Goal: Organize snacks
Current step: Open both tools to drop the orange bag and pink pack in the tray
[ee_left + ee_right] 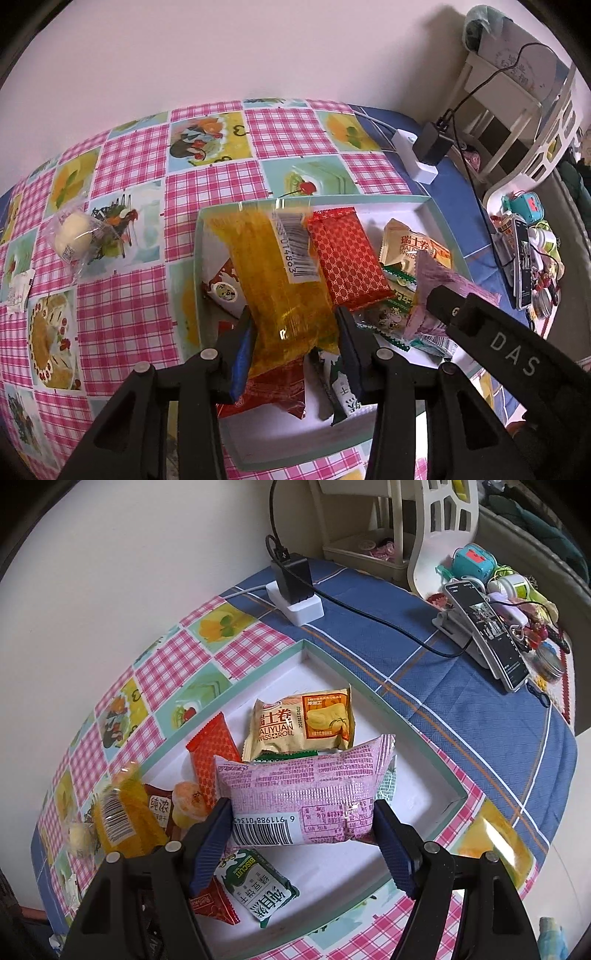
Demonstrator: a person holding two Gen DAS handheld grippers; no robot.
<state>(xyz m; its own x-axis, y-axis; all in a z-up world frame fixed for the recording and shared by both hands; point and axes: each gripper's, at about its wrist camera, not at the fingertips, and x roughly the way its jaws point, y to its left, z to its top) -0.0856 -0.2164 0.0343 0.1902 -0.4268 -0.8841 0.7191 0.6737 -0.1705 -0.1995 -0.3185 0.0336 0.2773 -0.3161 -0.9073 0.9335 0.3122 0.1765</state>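
Observation:
My left gripper [295, 334] is shut on a clear yellow snack packet [280, 280] with a barcode label and holds it over the shallow green-rimmed white tray [421, 201]. My right gripper [301, 825] is shut on a pink snack bag [306, 794] over the same tray [436, 771]; the bag also shows in the left wrist view [439, 291]. In the tray lie a red patterned packet [347, 258], a Swiss roll pack [301, 723], a green biscuit pack [258, 890] and other small packets.
A wrapped pale bun [74, 236] and a small white sachet [18, 291] lie on the checked tablecloth left of the tray. A white power strip with a black charger [295, 587] sits behind the tray. A phone on a stand [487, 635] and trinkets are at the right.

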